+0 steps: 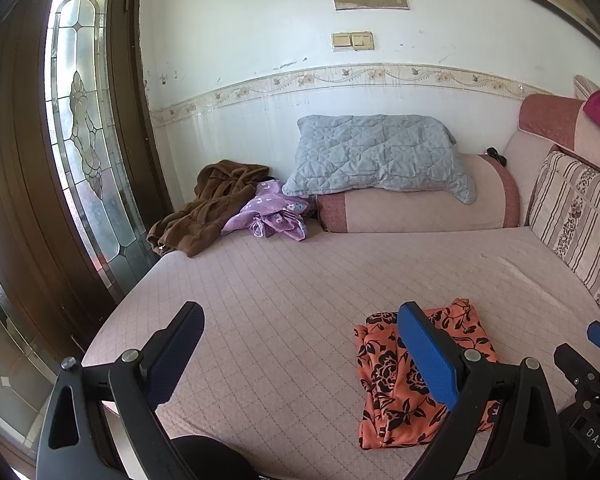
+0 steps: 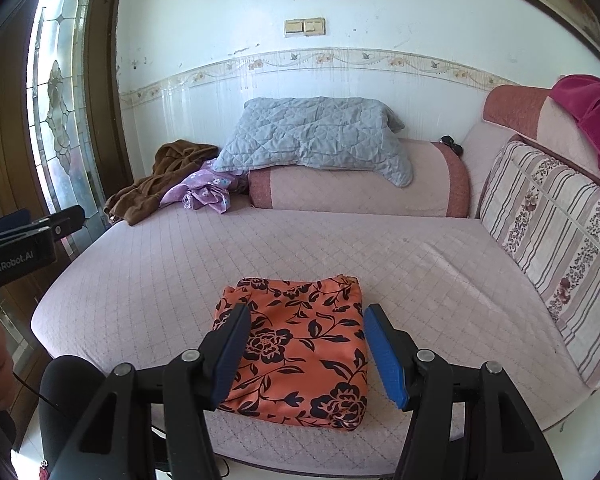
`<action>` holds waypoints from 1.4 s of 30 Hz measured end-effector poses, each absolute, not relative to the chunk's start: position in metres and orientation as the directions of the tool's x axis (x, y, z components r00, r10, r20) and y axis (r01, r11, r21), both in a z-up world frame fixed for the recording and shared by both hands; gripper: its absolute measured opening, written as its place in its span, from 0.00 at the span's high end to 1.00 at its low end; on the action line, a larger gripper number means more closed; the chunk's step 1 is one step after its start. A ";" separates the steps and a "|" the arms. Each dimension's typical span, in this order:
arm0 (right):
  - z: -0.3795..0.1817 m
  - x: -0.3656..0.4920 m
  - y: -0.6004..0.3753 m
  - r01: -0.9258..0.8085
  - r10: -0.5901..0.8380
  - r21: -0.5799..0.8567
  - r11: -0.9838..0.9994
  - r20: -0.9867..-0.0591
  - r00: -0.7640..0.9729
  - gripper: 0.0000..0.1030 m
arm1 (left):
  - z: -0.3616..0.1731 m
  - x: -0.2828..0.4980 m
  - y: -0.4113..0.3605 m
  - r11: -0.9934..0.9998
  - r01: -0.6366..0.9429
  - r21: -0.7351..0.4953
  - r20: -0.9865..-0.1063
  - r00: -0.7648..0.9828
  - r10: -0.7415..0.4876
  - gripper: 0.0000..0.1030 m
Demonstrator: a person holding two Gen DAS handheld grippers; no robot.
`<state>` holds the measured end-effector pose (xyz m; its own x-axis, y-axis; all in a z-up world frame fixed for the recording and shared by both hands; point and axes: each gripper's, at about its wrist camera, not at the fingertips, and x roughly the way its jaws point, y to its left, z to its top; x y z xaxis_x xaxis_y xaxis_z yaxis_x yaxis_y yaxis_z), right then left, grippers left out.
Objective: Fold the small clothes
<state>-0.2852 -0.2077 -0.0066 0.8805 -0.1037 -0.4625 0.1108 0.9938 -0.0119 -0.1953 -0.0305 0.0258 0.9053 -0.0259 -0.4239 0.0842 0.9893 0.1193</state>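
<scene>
An orange garment with black flowers (image 2: 300, 348) lies folded into a flat rectangle near the front edge of the pink quilted sofa seat (image 2: 220, 256). My right gripper (image 2: 306, 320) hovers just in front of and above it, open, its blue pads apart with nothing between them. In the left wrist view the same garment (image 1: 388, 384) lies to the right, partly behind the right finger. My left gripper (image 1: 300, 316) stands wide open over bare seat, holding nothing. A purple flowered garment (image 1: 268, 212) lies crumpled at the back left.
A brown garment (image 1: 208, 208) is heaped at the seat's far left corner beside a wooden door with glass (image 1: 80, 120). A grey quilted pillow (image 1: 372, 156) rests on the bolster. Striped cushion (image 2: 548, 236) and magenta cloth (image 2: 592, 116) sit at right.
</scene>
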 end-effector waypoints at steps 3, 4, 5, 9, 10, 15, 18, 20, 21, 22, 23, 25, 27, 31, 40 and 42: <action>-0.004 -0.288 -0.208 0.113 -0.107 -0.014 0.994 -0.458 0.882 0.38 | 0.026 -0.198 -0.030 0.989 0.083 0.121 -0.420 0.907 -0.025 0.06; -0.004 -0.289 -0.208 0.114 -0.108 -0.015 0.993 -0.457 0.883 0.38 | 0.027 -0.199 -0.030 0.989 0.084 0.121 -0.420 0.907 -0.026 0.06; -0.004 -0.289 -0.207 0.117 -0.112 -0.018 0.993 -0.458 0.882 0.39 | 0.027 -0.199 -0.030 0.989 0.086 0.119 -0.420 0.907 -0.028 0.06; -0.003 -0.290 -0.208 0.125 -0.125 -0.029 0.992 -0.458 0.880 0.38 | 0.028 -0.202 -0.032 0.987 0.100 0.124 -0.417 0.908 -0.040 0.06; -0.002 -0.290 -0.208 0.130 -0.130 -0.031 0.991 -0.457 0.880 0.38 | 0.028 -0.203 -0.033 0.986 0.103 0.127 -0.415 0.909 -0.042 0.06; 0.000 -0.294 -0.210 0.142 -0.138 -0.025 0.990 -0.457 0.879 0.38 | 0.030 -0.205 -0.035 0.985 0.114 0.128 -0.409 0.911 -0.053 0.06; -0.001 -0.295 -0.209 0.144 -0.140 -0.028 0.989 -0.460 0.877 0.38 | 0.030 -0.205 -0.035 0.985 0.115 0.129 -0.408 0.911 -0.053 0.06; -0.002 -0.295 -0.209 0.144 -0.141 -0.030 0.989 -0.463 0.875 0.38 | 0.030 -0.205 -0.036 0.985 0.116 0.129 -0.410 0.910 -0.054 0.06; -0.003 -0.294 -0.209 0.143 -0.141 -0.030 0.989 -0.466 0.874 0.38 | 0.030 -0.205 -0.036 0.985 0.117 0.130 -0.412 0.910 -0.054 0.06; -0.003 -0.294 -0.210 0.144 -0.142 -0.030 0.989 -0.466 0.873 0.38 | 0.030 -0.204 -0.036 0.984 0.117 0.130 -0.413 0.909 -0.053 0.06; -0.003 -0.294 -0.210 0.145 -0.143 -0.031 0.989 -0.467 0.873 0.38 | 0.030 -0.203 -0.036 0.985 0.117 0.130 -0.415 0.908 -0.053 0.06; -0.004 -0.292 -0.210 0.146 -0.145 -0.034 0.989 -0.469 0.871 0.38 | 0.029 -0.200 -0.035 0.985 0.118 0.128 -0.420 0.906 -0.054 0.06; -0.004 -0.291 -0.211 0.148 -0.147 -0.035 0.988 -0.470 0.870 0.38 | 0.028 -0.197 -0.034 0.985 0.119 0.127 -0.425 0.904 -0.054 0.06; -0.005 -0.288 -0.211 0.149 -0.150 -0.039 0.988 -0.474 0.868 0.38 | 0.026 -0.193 -0.034 0.986 0.116 0.122 -0.431 0.901 -0.053 0.06; -0.013 -0.281 -0.208 0.135 -0.138 -0.043 0.990 -0.494 0.858 0.38 | 0.017 -0.186 -0.031 0.987 0.111 0.120 -0.449 0.892 -0.046 0.06; -0.015 -0.279 -0.207 0.132 -0.137 -0.047 0.990 -0.502 0.854 0.38 | 0.015 -0.185 -0.029 0.987 0.112 0.117 -0.452 0.891 -0.047 0.06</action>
